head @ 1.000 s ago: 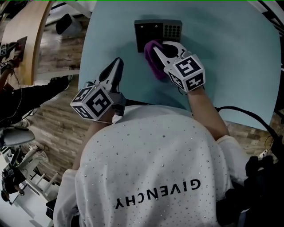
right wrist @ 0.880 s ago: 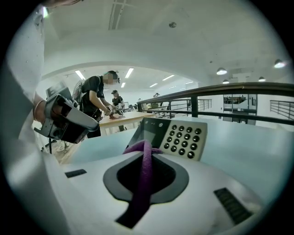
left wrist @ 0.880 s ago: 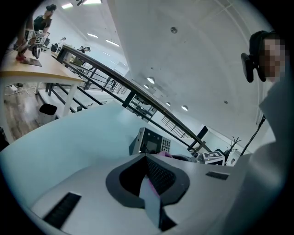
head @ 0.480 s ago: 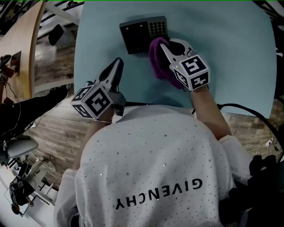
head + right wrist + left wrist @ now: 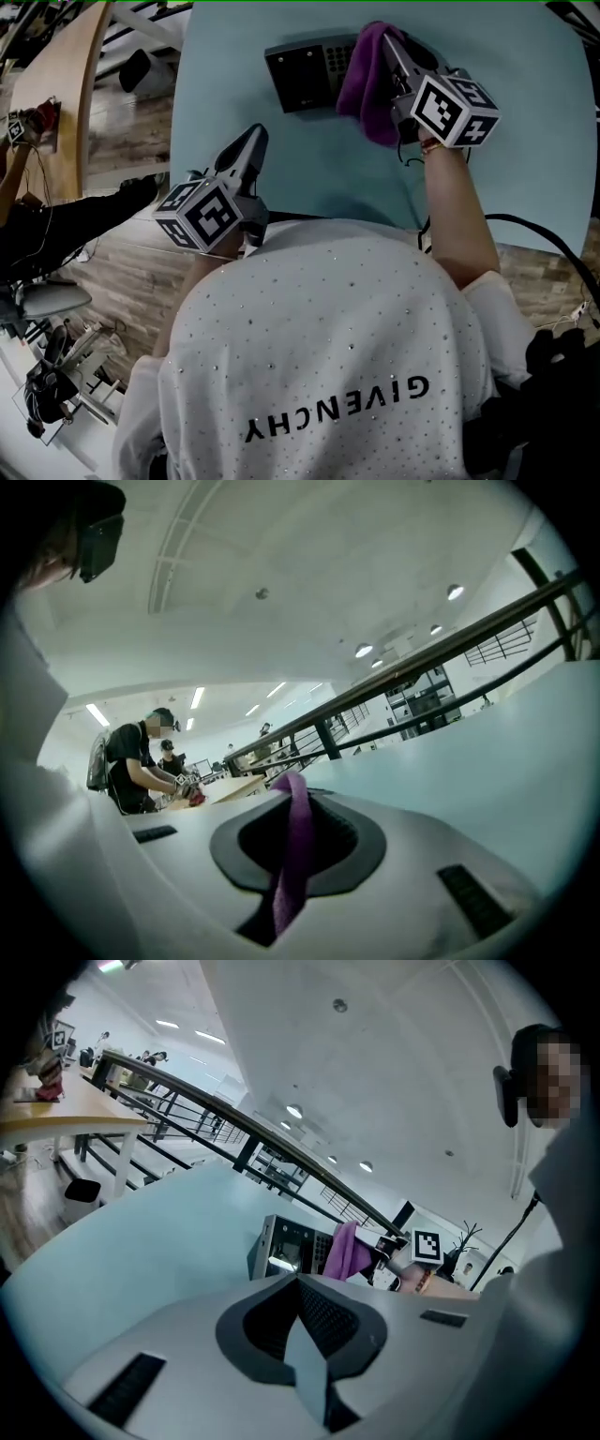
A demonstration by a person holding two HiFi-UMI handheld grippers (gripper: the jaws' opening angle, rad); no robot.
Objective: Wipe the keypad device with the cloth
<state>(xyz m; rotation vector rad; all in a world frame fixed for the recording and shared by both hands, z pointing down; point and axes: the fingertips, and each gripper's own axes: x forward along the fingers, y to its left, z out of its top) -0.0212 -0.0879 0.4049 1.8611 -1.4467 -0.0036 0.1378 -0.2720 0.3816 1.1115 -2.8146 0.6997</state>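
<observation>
Seen from the head view, the dark rectangular keypad device (image 5: 307, 75) lies on the far part of the pale blue-green round table (image 5: 525, 169). Its long axis goes from left to right with a small tilt, and the end with the grid of keys points to the right, toward the purple cloth (image 5: 364, 80). The right gripper (image 5: 388, 37) holds this cloth from above. The cloth hangs down and covers the right edge of the device; whether it really touches the keys, I cannot tell. The head view does not show the jaws well, but the right gripper view does: the two jaws pinch a thin fold of the cloth, which runs up between them. The device does not appear in that view, only the table, a dark railing (image 5: 450, 649) and two people (image 5: 141, 761) far behind. The left gripper (image 5: 253, 139) is over the near edge of the table, well apart from the device, and its tip points toward it. Its own view shows the jaws pressed together with nothing between them. Beyond them that view shows the face of the device, with the keys at its right end and the cloth just beside.
</observation>
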